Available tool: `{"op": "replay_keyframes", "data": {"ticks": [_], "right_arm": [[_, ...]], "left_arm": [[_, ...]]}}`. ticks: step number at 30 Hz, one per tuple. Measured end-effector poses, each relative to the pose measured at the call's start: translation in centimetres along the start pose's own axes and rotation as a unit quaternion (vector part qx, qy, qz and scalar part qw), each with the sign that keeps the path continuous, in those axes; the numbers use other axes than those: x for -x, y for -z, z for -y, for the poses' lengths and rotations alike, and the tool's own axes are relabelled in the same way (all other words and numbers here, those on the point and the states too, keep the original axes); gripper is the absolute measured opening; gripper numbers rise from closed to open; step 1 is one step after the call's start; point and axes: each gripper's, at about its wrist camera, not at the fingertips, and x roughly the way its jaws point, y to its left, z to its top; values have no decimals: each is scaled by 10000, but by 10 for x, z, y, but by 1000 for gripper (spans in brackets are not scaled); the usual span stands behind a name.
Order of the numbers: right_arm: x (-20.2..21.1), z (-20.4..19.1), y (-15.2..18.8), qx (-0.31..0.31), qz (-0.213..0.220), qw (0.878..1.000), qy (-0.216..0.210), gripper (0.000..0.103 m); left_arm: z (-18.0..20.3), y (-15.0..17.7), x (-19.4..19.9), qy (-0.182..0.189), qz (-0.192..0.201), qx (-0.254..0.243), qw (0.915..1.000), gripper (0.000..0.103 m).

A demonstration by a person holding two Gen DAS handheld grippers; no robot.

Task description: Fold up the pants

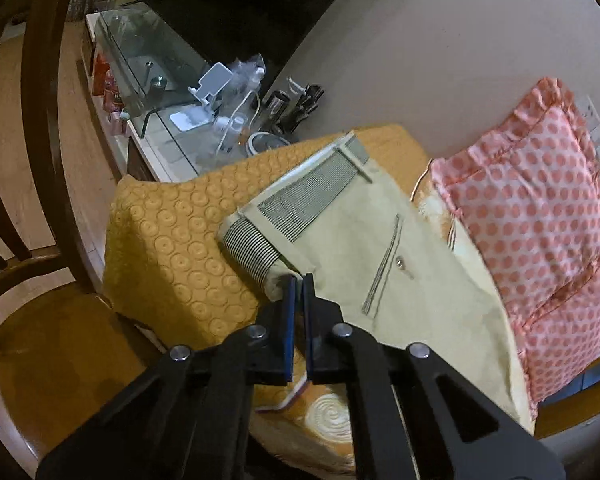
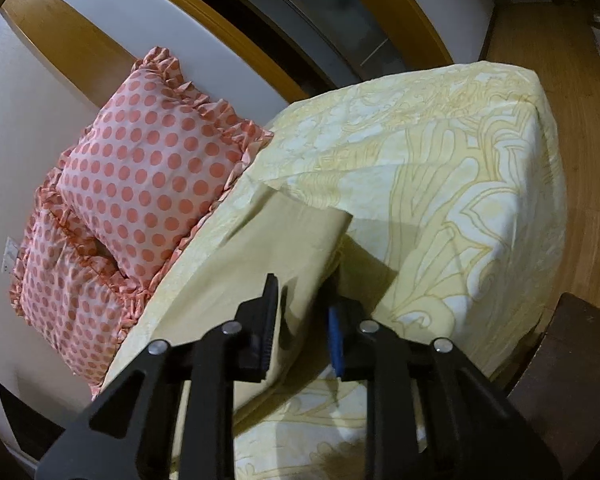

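Note:
Beige pants (image 1: pixel 360 248) lie on the bed, the striped waistband lining (image 1: pixel 300 196) turned out at the far end, a back pocket with a button facing up. My left gripper (image 1: pixel 298 280) is shut on the pants' near waistband corner. In the right wrist view the plain beige pant leg (image 2: pixel 268 240) runs away from me over the patterned yellow bedsheet (image 2: pixel 440 168). My right gripper (image 2: pixel 300 292) is open, its fingers either side of the leg's near edge, the cloth between them.
Two pink polka-dot pillows (image 1: pixel 540 216) (image 2: pixel 148 168) lean against the wall. An orange embossed blanket (image 1: pixel 172 248) lies beside the pants. A wooden chair (image 1: pixel 40 320) stands at left. A glass side table (image 1: pixel 160 80) holds clutter. Wooden floor (image 2: pixel 580 80) lies past the bed.

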Motion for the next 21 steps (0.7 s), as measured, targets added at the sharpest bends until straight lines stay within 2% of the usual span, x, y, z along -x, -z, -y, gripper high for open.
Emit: {"op": "replay_keyframes", "data": {"ticks": [3, 5, 8, 10, 11, 12, 13, 15, 17, 19, 21], "right_arm": [[0, -5, 2, 214, 38, 9998, 38, 32], [0, -10, 5, 442, 87, 9990, 59, 39], [-1, -21, 13, 1031, 211, 9943, 169, 39], [0, -26, 19, 1324, 283, 9906, 187, 36], [0, -30, 22, 1505, 354, 9877, 230, 36], [0, -32, 24, 1659, 402, 9848, 312, 36], [0, -34, 25, 1757, 422, 9829, 370, 35], [-1, -36, 27, 1948, 490, 9785, 463, 29], [-3, -38, 27, 2060, 537, 9762, 422, 3], [-5, -37, 23, 1953, 455, 9792, 321, 2], [1, -44, 19, 1889, 546, 9803, 166, 2]], "left_arm": [[6, 5, 14, -182, 185, -165, 9995, 5], [17, 10, 30, -408, 481, -370, 9973, 5], [40, 20, 52, -410, 796, -734, 9933, 9], [59, 28, 58, -222, 835, -969, 9915, 29], [68, 32, 59, -175, 847, -1087, 9903, 50], [83, 41, 59, -85, 866, -1353, 9870, 63], [94, 47, 57, -20, 853, -1553, 9842, 63], [125, 69, 50, 243, 686, -2135, 9742, 64], [148, 89, 42, 504, 475, -2553, 9644, 68], [168, 108, 27, 679, 219, -2952, 9528, 71], [177, 121, 12, 659, 6, -3175, 9460, 71]]}}
